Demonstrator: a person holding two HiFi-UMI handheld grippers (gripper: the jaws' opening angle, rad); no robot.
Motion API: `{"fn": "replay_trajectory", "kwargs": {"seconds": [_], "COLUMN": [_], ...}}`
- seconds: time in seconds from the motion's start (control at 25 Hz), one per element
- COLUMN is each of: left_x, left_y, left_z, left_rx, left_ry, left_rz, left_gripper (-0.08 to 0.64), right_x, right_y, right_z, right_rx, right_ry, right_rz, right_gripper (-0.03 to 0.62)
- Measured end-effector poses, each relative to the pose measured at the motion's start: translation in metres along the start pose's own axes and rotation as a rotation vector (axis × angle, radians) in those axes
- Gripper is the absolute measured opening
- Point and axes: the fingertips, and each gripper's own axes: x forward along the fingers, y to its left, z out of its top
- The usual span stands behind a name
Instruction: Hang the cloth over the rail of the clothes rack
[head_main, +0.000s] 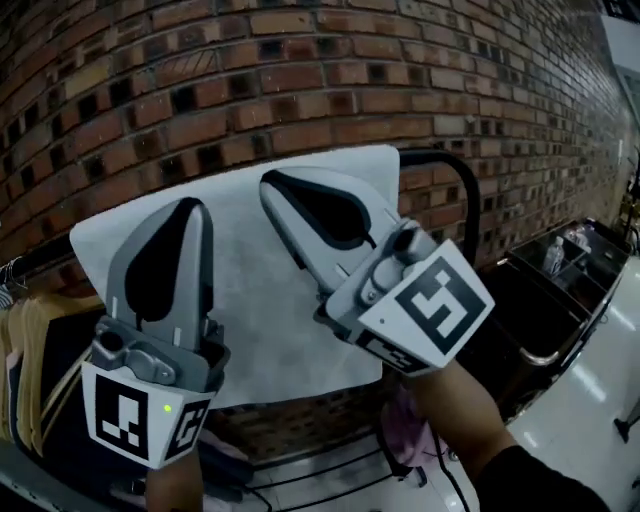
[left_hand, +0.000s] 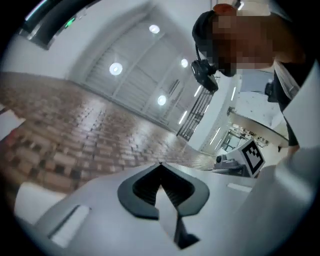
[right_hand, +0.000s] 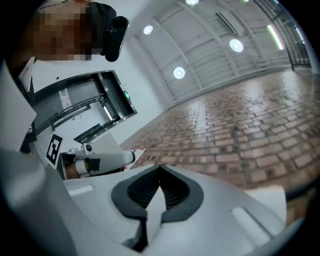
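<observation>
A white cloth (head_main: 262, 300) hangs flat over the black rail (head_main: 440, 157) of the clothes rack, in front of a brick wall. My left gripper (head_main: 196, 206) points up in front of the cloth's left half. Its jaws are shut with nothing between them. My right gripper (head_main: 268, 181) points up and left over the cloth's upper middle, also shut and empty. In the left gripper view the jaw tips (left_hand: 160, 164) meet against the wall and ceiling. The right gripper view shows its tips (right_hand: 160, 167) meeting too, with the cloth's edge (right_hand: 265, 196) low on the right.
Hanging garments (head_main: 30, 350) crowd the rack's left end. The rail bends down into a post (head_main: 472, 215) at the right. A black cart (head_main: 560, 290) with a bottle (head_main: 555, 255) stands further right on the white floor (head_main: 590, 420). A pink cloth (head_main: 405, 440) lies below.
</observation>
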Motion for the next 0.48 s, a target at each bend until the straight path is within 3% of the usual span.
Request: {"fn": "replay_trajectory", "kwargs": {"seconds": [0.08, 0.2, 0.32, 0.48], "left_x": [-0.036, -0.088, -0.125, -0.145], "left_y": [-0.019, -0.054, -0.087, -0.119], "left_z": [-0.068, -0.132, -0.167, -0.186], "left_rx": [-0.115, -0.222, -0.285, -0.327], "left_ry": [0.132, 0.289, 0.413, 0.488], "left_rz": [0.067, 0.132, 0.156, 0.152], "left_gripper": [0.008, 0.008, 0.008, 0.008], "right_x": [-0.028, -0.069, -0.105, -0.131], "right_y": [0.018, 0.054, 0.087, 0.11], "right_z": [-0.062, -0.126, -0.168, -0.193], "right_rx": [0.107, 0.248, 0.342, 0.408], "right_ry": [0.085, 0.207, 0.307, 0.331], "right_rz": [-0.036, -0.064, -0.089, -0.11], "right_gripper": [0.005, 0.005, 0.005, 0.005]}}
